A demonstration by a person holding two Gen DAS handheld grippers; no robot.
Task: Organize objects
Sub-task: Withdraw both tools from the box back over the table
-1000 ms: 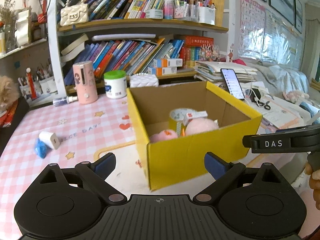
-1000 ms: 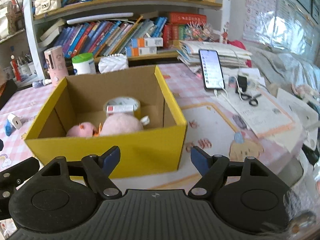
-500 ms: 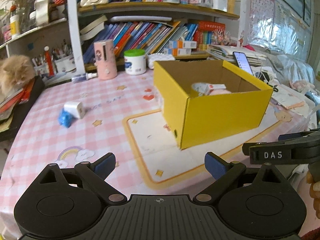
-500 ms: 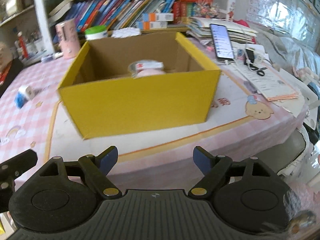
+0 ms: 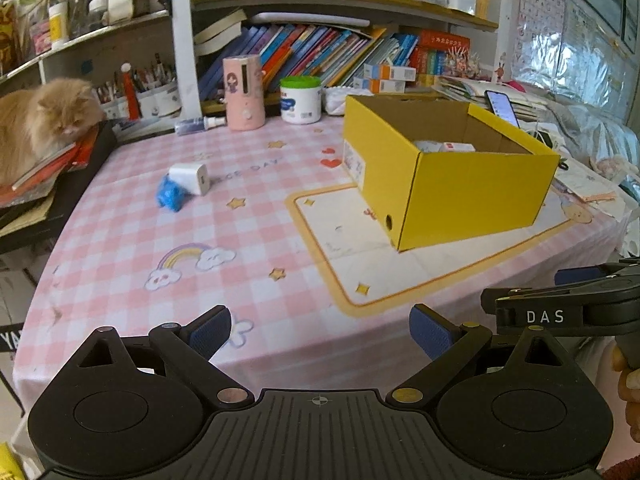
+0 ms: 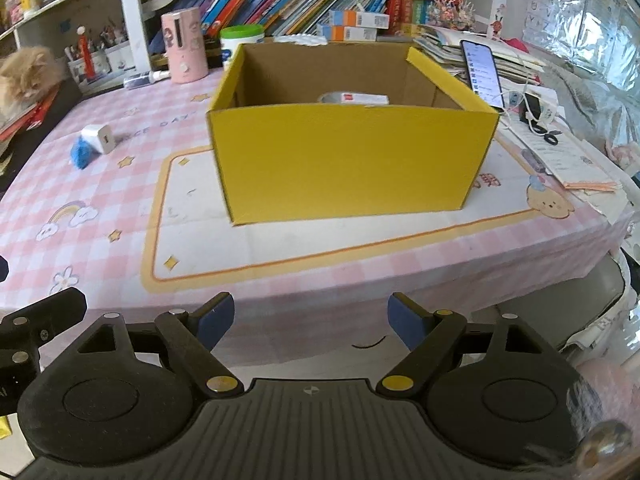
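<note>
A yellow cardboard box stands open on the pink checked tablecloth, with a tape roll and a small white carton showing over its near wall. Far left on the cloth lie a white charger plug and a blue crumpled item touching it. My left gripper hangs open and empty over the table's near edge. My right gripper is also open and empty, in front of the box. The right gripper's side shows in the left wrist view.
A pink cylinder, a green-lidded tub and a spray bottle stand at the back under bookshelves. A cat lies on books at the left. A phone, charger cables and papers lie right of the box.
Both grippers have pulled back from the box toward the table's near edge and sunk a little. The box now looks farther away; its contents are mostly hidden behind its wall.
</note>
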